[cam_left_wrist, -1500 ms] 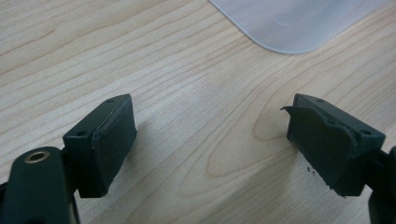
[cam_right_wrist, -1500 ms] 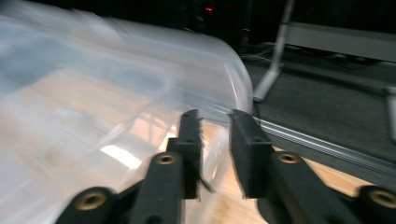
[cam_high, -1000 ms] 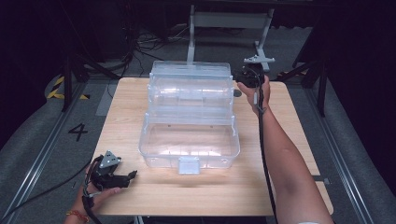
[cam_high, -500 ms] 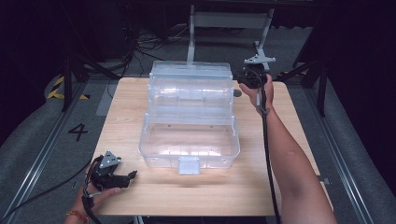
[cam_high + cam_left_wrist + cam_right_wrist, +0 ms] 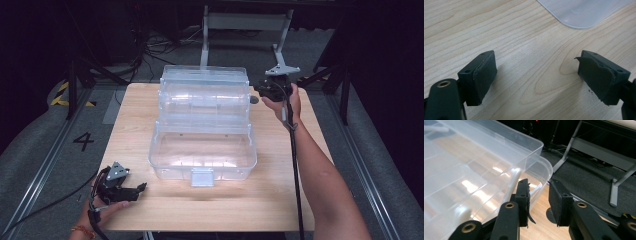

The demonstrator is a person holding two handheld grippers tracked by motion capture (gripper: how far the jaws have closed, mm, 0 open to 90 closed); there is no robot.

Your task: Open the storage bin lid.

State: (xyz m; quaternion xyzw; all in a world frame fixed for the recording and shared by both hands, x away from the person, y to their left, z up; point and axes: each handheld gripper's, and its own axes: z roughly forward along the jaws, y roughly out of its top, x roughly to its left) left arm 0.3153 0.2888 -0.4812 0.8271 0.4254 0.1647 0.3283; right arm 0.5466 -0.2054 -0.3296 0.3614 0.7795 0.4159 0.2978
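Observation:
A clear plastic box (image 5: pixel 202 150) stands open in the middle of the wooden table (image 5: pixel 280 200), its lid part (image 5: pixel 202 92) raised at the back and a latch (image 5: pixel 202 176) at the front. My right gripper (image 5: pixel 256 95) is held at the right end of the raised back part. In the right gripper view the right gripper (image 5: pixel 539 185) is open by a narrow gap, with the box's clear rim (image 5: pixel 541 147) just left of the jaws. My left gripper (image 5: pixel 139 188) rests low at the table's front left. The left gripper (image 5: pixel 536 58) stands wide open over bare wood.
A rounded corner of the clear box (image 5: pixel 584 12) lies ahead of the left jaws. A grey metal stand (image 5: pixel 245 22) rises behind the table. On the floor to the left are a painted "4" (image 5: pixel 83 141) and yellow-black tape (image 5: pixel 62 92). Cables trail from both grippers.

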